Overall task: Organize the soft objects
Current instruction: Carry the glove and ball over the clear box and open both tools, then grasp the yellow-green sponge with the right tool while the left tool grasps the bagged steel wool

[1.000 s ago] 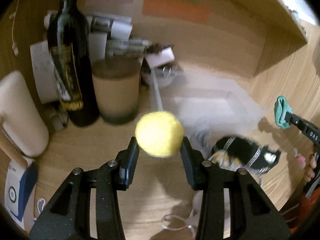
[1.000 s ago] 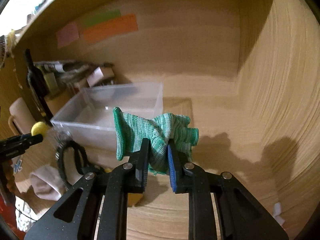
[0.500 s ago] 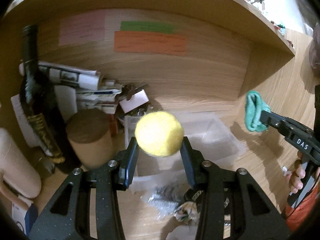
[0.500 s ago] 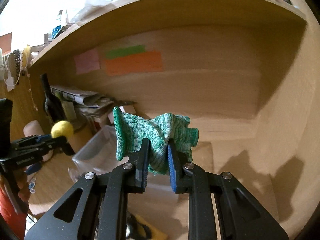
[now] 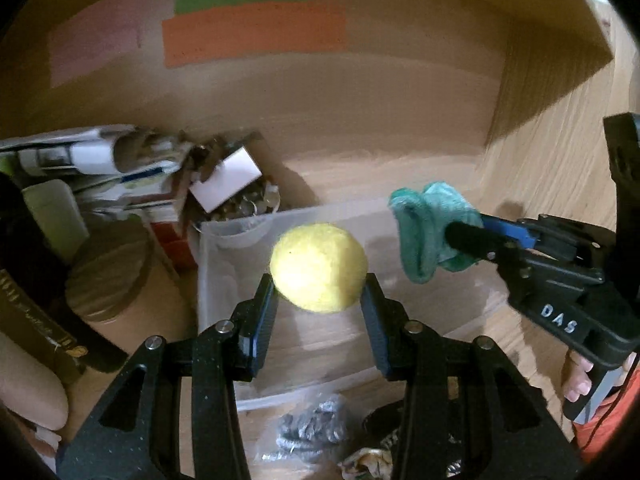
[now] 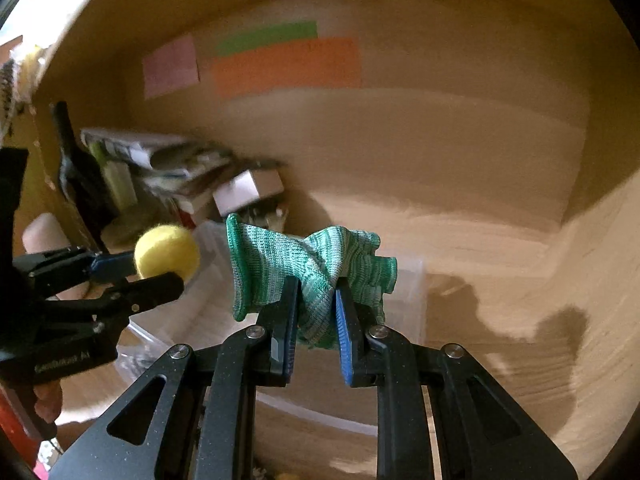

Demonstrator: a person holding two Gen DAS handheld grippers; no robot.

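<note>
My left gripper [image 5: 319, 294] is shut on a yellow felt ball [image 5: 319, 267] and holds it above the clear plastic bin [image 5: 224, 232]. My right gripper [image 6: 316, 304] is shut on a green knitted cloth [image 6: 280, 264], also above the bin [image 6: 416, 292]. In the left wrist view the green cloth [image 5: 424, 228] hangs over the bin's right side. In the right wrist view the yellow ball [image 6: 167, 254] is just left of the cloth.
A dark bottle [image 6: 76, 168], a brown cylinder [image 5: 108, 276], stacked papers [image 5: 100, 164] and a small white box [image 5: 226, 180] crowd the back left. A bag of metal bits [image 5: 308, 432] lies in front of the bin. Wooden walls close in behind and right.
Both grippers have moved in over the bin and come closer together, each still holding its object.
</note>
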